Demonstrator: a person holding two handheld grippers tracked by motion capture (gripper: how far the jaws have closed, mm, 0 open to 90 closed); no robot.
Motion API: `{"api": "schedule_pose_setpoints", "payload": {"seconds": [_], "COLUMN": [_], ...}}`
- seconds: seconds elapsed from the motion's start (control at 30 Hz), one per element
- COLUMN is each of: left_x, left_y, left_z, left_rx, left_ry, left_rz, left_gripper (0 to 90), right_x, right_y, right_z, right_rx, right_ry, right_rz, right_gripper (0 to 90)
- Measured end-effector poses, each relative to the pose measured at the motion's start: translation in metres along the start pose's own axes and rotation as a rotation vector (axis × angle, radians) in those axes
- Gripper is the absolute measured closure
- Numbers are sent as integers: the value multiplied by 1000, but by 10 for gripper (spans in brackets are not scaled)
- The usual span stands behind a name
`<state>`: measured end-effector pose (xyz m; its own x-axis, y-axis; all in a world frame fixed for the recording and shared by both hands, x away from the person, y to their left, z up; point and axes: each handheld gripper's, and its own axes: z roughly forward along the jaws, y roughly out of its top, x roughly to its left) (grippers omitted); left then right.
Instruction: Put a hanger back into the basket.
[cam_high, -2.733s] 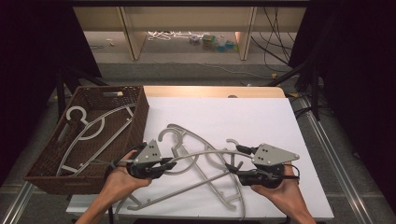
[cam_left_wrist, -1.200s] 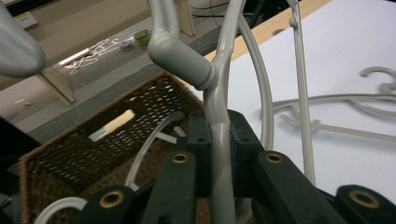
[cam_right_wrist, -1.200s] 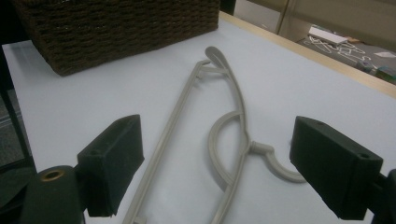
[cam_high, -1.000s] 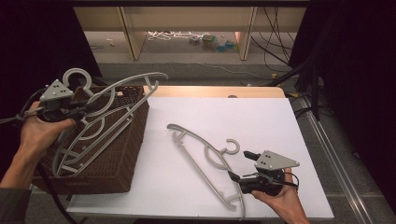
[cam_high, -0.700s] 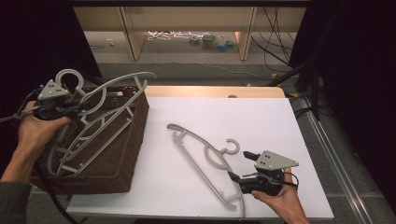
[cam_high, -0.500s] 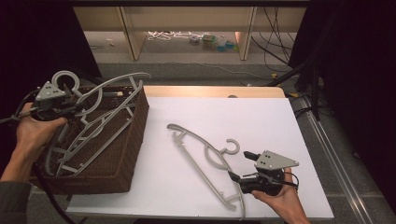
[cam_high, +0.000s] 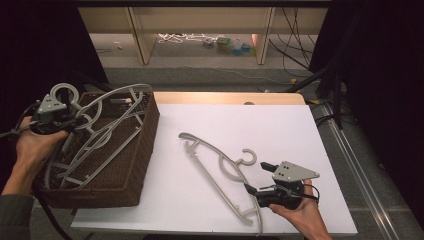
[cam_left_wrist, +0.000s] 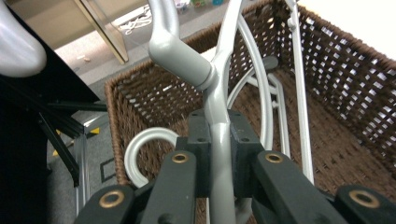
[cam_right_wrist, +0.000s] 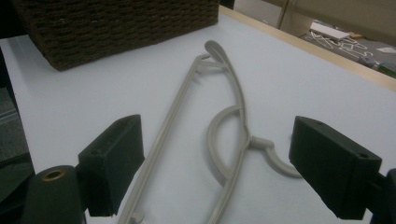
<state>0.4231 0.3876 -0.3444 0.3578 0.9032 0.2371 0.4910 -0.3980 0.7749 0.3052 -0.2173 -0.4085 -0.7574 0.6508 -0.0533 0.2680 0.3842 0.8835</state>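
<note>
My left gripper (cam_high: 74, 121) (cam_left_wrist: 219, 144) hovers over the left rim of a brown wicker basket (cam_high: 131, 172) (cam_left_wrist: 369, 88). It is shut on the neck of a grey plastic hanger (cam_high: 117, 94) (cam_left_wrist: 184, 56). The held hanger tilts, with its hook up at the left and its far arm across the basket top. Another grey hanger (cam_high: 82, 150) (cam_left_wrist: 280, 107) lies inside the basket. On the white table a third hanger (cam_high: 216, 161) (cam_right_wrist: 233, 116) lies flat. My right gripper (cam_high: 257, 178) (cam_right_wrist: 224, 172) stands open at its hook end, jaws wide apart and touching nothing.
The basket (cam_right_wrist: 116, 28) takes the table's left side. The white tabletop (cam_high: 250, 125) has a wooden strip along its far edge. Beyond it are shelf legs, cables and small objects on the floor. Dark frames flank both sides.
My left hand has carried one hanger from the table to the basket and lowered it toward the basket over the last second. The right gripper and the table hanger have stayed put.
</note>
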Motion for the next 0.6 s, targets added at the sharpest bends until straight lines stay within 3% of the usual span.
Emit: {"api": "schedule_pose_setpoints", "payload": {"seconds": [0.07, 0.33, 0.6], "left_x": [2, 4, 2], "left_y": [-3, -17, -21], "left_z": [3, 12, 23], "left_rx": [31, 61, 100], "left_ry": [-7, -7, -23], "left_rz": [23, -8, -5], "left_gripper": [819, 819, 819], "right_x": [0, -1, -1], "right_y": [0, -1, -1], "right_z": [0, -1, -1], "right_rx": [-1, 13, 13], "right_ry": [2, 5, 5], "right_rz": [-3, 1, 1], "right_gripper": [188, 187, 185]}}
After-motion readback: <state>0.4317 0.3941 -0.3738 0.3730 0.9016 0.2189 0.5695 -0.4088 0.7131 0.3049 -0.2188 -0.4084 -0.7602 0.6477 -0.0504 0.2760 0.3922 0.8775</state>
